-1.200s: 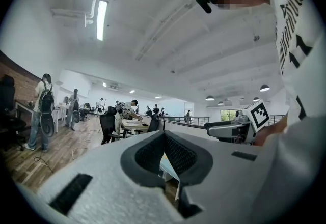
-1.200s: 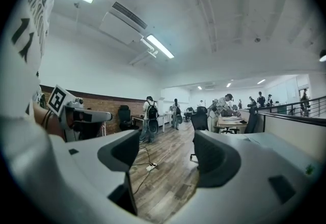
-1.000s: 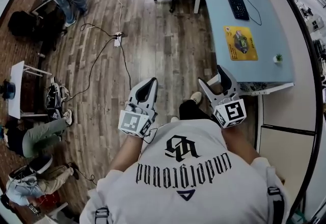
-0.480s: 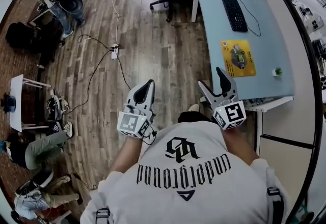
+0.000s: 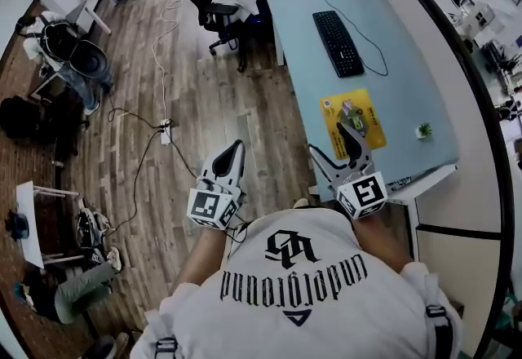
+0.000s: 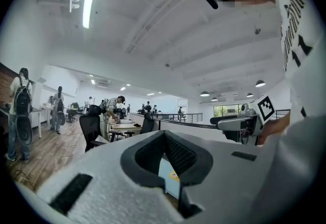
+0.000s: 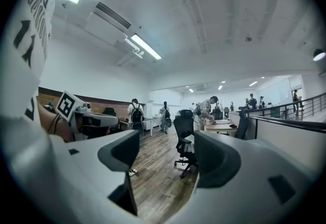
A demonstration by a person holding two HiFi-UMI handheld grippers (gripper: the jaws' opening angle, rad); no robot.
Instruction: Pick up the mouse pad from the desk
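- The mouse pad (image 5: pixel 359 122) is yellow and lies flat on the pale blue desk (image 5: pixel 302 47), close to the front edge. A dark shape sits at its middle; whether this is print or an object cannot be told.
- A black keyboard (image 5: pixel 337 42) lies farther back on the same desk, well apart from the mouse pad, with its cable trailing across the top.
- A small green plant (image 5: pixel 423 130) stands near the front right corner of the desk, beside the mouse pad but not touching it.
- The right gripper (image 5: pixel 334 145) is held level at the front edge of the desk with its jaws apart and nothing between them. From above, one jaw tip overlaps the near edge of the mouse pad; contact cannot be confirmed. Its own view shows only floor and an office chair (image 5: pixel 214 2) between the jaws.
- The left gripper (image 5: pixel 235 150) is held level over the wooden floor (image 5: pixel 245 104), to the left of the desk. Its jaws meet at the tips and clamp nothing.
- Both grippers are held by a person in a white shirt (image 5: pixel 310 284) with dark lettering.
- A power strip (image 5: pixel 165 134) with cables lies on the floor, well to the left of the desk.
- The office chair stands at the far left corner of the desk.
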